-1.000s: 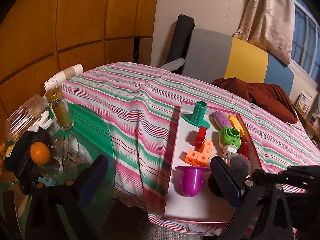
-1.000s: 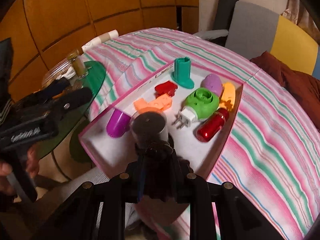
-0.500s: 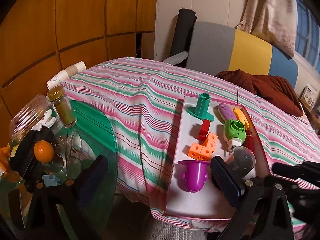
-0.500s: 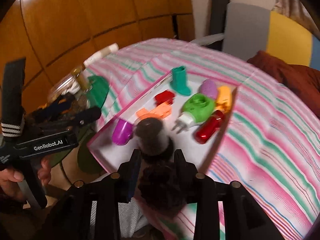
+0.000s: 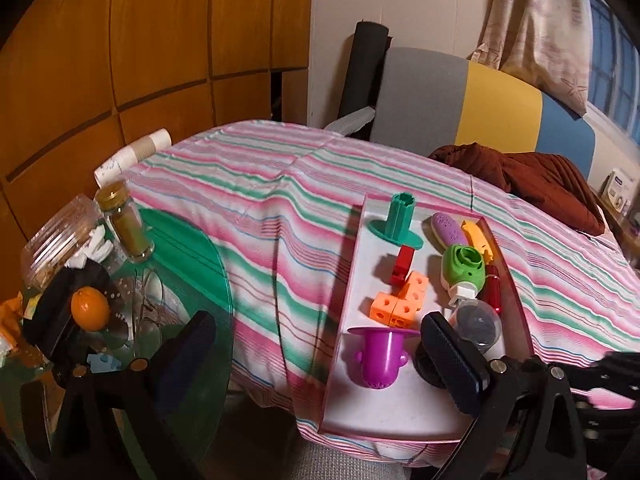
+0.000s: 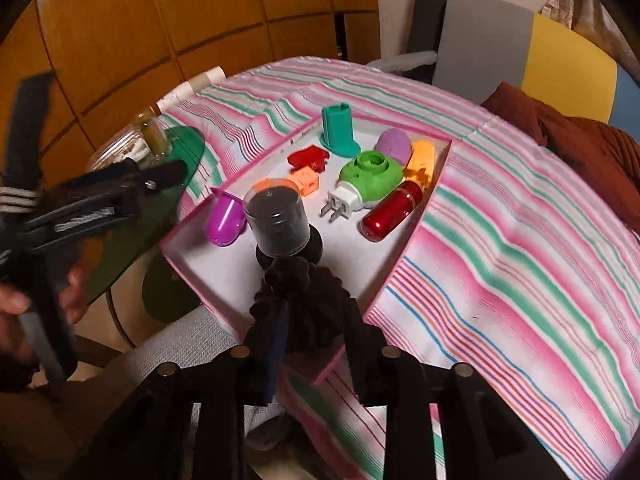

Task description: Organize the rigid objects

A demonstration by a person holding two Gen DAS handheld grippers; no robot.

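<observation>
A pink-rimmed white tray (image 5: 362,272) (image 6: 384,256) lies on the striped bed. In it are a teal stand (image 5: 398,220), a red piece (image 5: 402,266), orange cubes (image 5: 400,300), a purple cup (image 5: 378,356) (image 6: 225,220), a green plug-in device (image 5: 462,270) (image 6: 370,176), a red capsule (image 6: 394,212), and purple and yellow pieces. My right gripper (image 6: 312,304) is shut on a black ruffled object (image 6: 304,300) with a clear-capped dark cylinder (image 6: 277,220) (image 5: 476,324), held just over the tray's near end. My left gripper (image 5: 316,356) is open and empty, left of the tray.
A green glass side table (image 5: 192,280) at the left holds a spice jar (image 5: 125,228), an orange (image 5: 90,308), glasses and a plastic container. A brown blanket (image 5: 528,184) and headboard cushions lie beyond. A paper roll (image 5: 132,156) rests by the wooden wall.
My right gripper has drawn back and up a little with the capped object. My left gripper has shifted slightly; the tray objects have not moved.
</observation>
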